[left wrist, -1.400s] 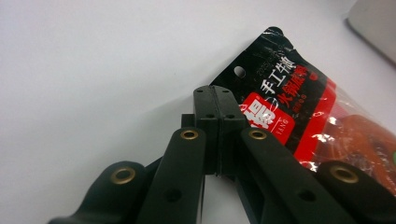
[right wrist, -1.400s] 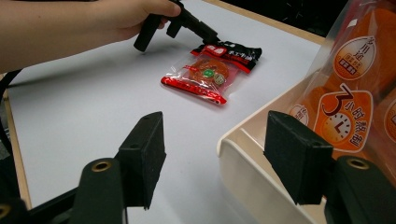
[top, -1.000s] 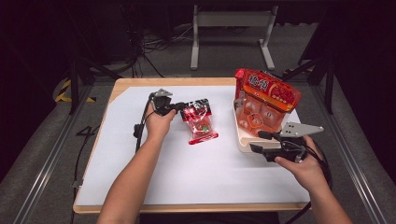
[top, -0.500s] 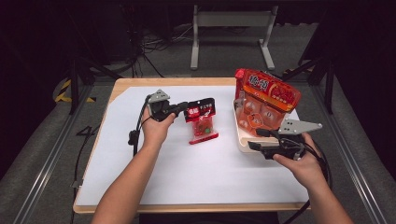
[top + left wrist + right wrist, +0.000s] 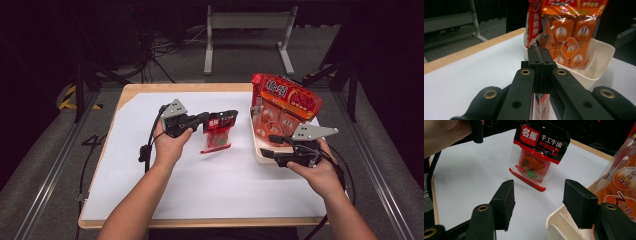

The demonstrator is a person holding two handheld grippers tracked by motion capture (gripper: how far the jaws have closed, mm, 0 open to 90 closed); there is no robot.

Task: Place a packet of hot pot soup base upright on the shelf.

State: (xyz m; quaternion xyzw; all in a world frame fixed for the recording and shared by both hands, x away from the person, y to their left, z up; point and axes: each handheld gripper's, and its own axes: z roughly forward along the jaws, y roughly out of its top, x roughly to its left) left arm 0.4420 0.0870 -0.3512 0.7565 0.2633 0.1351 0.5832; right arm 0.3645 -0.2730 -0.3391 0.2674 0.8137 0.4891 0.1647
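Observation:
A small red-and-black sauce packet [image 5: 219,131] hangs upright above the white mat, pinched at its top edge by my left gripper [image 5: 204,120], which is shut on it. The right gripper view looks straight at the packet [image 5: 536,155], with its printed face toward the camera. My right gripper [image 5: 270,146] is open at the near rim of a white tub [image 5: 258,149] and holds nothing. A large orange snack bag [image 5: 285,102] stands in that tub. Past the closed left jaws I see the orange bag [image 5: 567,32] and the tub [image 5: 599,62].
A white mat [image 5: 210,185] covers the wooden tabletop [image 5: 135,90]. Cables trail from both grippers. Behind the table stands a grey metal frame [image 5: 247,30] on dark floor.
My left gripper has lifted the packet off the mat and swung it upright, moving slightly right toward the tub. The right gripper has stayed at the tub's rim.

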